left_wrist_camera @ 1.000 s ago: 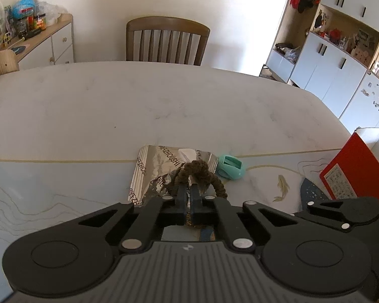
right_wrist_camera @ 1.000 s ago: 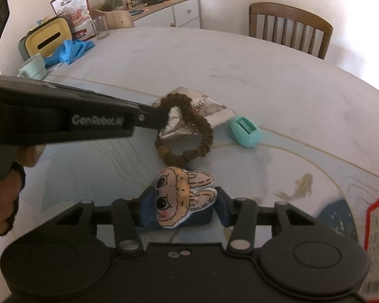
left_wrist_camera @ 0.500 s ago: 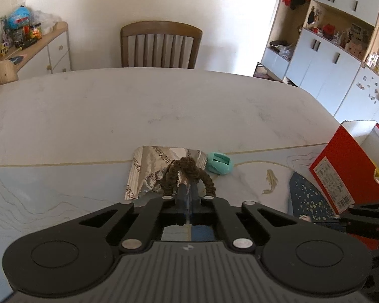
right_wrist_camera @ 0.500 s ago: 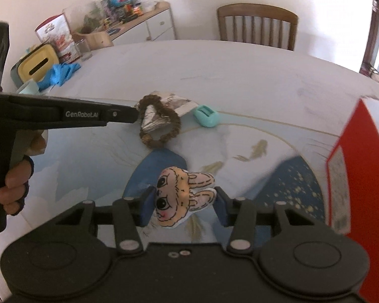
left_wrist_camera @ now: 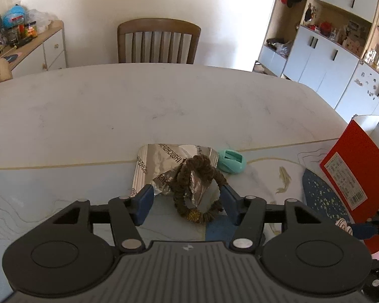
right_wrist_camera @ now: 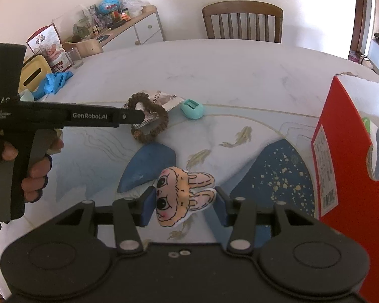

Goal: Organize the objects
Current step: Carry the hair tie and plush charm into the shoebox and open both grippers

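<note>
My left gripper (left_wrist_camera: 187,203) is open, its blue pads either side of a brown hair tie (left_wrist_camera: 197,189) that lies partly on a crumpled silver foil packet (left_wrist_camera: 164,161). A small teal clip (left_wrist_camera: 231,161) sits right of the packet. My right gripper (right_wrist_camera: 183,207) is shut on a flat rabbit-face plush (right_wrist_camera: 182,194) and holds it above the mat. In the right wrist view the hair tie (right_wrist_camera: 149,121), packet (right_wrist_camera: 164,99), teal clip (right_wrist_camera: 192,109) and left gripper (right_wrist_camera: 131,116) all show.
An open red box (right_wrist_camera: 346,171) stands at the right; it also shows in the left wrist view (left_wrist_camera: 358,176). A blue and white fish-pattern mat (right_wrist_camera: 240,136) covers the near table. A blue cloth (right_wrist_camera: 55,80), yellow tissue box (right_wrist_camera: 34,72) and glass (right_wrist_camera: 74,56) sit far left. A wooden chair (left_wrist_camera: 159,41) stands behind the table.
My left gripper has opened and let go of the hair tie, which now lies on the packet. My right gripper has moved right toward the red box with the plush.
</note>
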